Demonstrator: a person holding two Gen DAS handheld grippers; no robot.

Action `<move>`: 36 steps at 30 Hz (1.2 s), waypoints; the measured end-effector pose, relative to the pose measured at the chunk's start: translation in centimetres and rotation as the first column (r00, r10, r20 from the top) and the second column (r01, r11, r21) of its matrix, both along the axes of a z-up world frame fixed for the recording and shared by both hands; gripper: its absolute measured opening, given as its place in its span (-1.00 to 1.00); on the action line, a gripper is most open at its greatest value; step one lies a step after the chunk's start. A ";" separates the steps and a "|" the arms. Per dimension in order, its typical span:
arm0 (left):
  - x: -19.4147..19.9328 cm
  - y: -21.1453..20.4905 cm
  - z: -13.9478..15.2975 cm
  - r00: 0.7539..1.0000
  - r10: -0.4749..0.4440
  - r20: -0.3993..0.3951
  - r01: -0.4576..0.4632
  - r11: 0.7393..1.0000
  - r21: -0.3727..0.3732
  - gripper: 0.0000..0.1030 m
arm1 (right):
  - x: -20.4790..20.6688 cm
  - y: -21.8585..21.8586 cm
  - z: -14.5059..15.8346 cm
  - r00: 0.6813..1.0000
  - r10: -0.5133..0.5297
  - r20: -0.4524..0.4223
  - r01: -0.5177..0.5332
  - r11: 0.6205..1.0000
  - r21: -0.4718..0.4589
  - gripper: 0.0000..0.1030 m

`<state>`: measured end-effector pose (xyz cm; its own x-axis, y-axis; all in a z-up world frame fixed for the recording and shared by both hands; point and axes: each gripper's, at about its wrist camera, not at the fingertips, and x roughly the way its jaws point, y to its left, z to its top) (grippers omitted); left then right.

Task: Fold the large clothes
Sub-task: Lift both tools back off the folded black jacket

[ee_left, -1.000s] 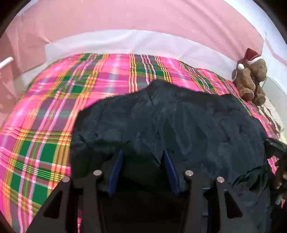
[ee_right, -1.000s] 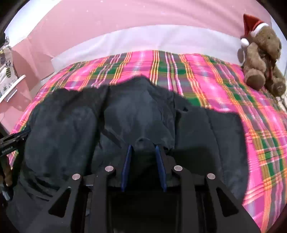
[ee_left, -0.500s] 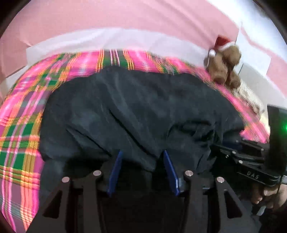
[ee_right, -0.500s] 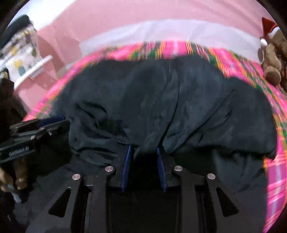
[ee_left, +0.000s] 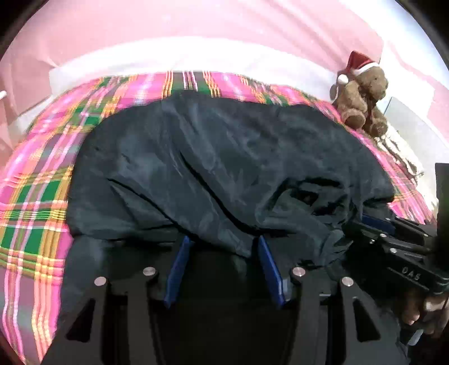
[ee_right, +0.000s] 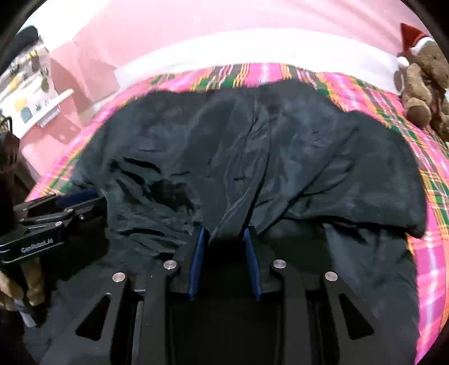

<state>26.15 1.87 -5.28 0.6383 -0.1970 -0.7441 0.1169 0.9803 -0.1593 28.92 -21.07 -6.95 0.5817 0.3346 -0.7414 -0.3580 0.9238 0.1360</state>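
Observation:
A large black garment point(ee_left: 224, 157) lies spread and rumpled on a pink and green plaid bed cover point(ee_left: 36, 196). It also shows in the right wrist view point(ee_right: 280, 157). My left gripper point(ee_left: 223, 244) is shut on a fold of the garment's near edge, which drapes between its blue pads. My right gripper point(ee_right: 224, 235) is shut on another fold of the near edge. The right gripper also shows at the right of the left wrist view point(ee_left: 393, 238), and the left gripper at the left of the right wrist view point(ee_right: 56, 213).
A brown teddy bear point(ee_left: 362, 95) in a red Santa hat sits at the bed's far right corner and shows in the right wrist view point(ee_right: 423, 81). A pink wall point(ee_left: 196, 25) and white sheet edge point(ee_left: 182, 59) lie behind. A patterned cloth point(ee_right: 31, 87) hangs far left.
Both grippers have pulled the garment's near edge up and towards the far side, so the cloth bunches and covers more of the plaid. The two grippers have come closer together.

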 end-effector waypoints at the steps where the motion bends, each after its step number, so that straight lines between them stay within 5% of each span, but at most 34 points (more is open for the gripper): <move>1: -0.8 0.1 0.6 1.000 0.003 0.013 -0.003 1.000 0.011 0.04 | -0.8 -0.4 0.5 1.000 -0.002 0.011 0.002 1.000 0.003 -0.36; 12: -11.0 0.8 4.8 0.994 0.029 0.107 -0.031 0.999 0.017 0.06 | -11.6 -3.7 3.3 0.996 -0.038 0.084 0.033 0.998 0.051 -0.22; 31: -23.6 1.4 2.7 0.994 0.055 0.096 -0.059 0.998 0.038 0.08 | -23.3 -7.5 0.9 0.993 -0.109 0.039 0.106 0.991 0.080 -0.12; 36: -24.7 2.5 2.1 0.993 0.073 0.092 -0.076 0.996 0.038 0.13 | -24.1 -8.9 0.5 0.989 -0.142 0.033 0.139 0.986 0.092 0.09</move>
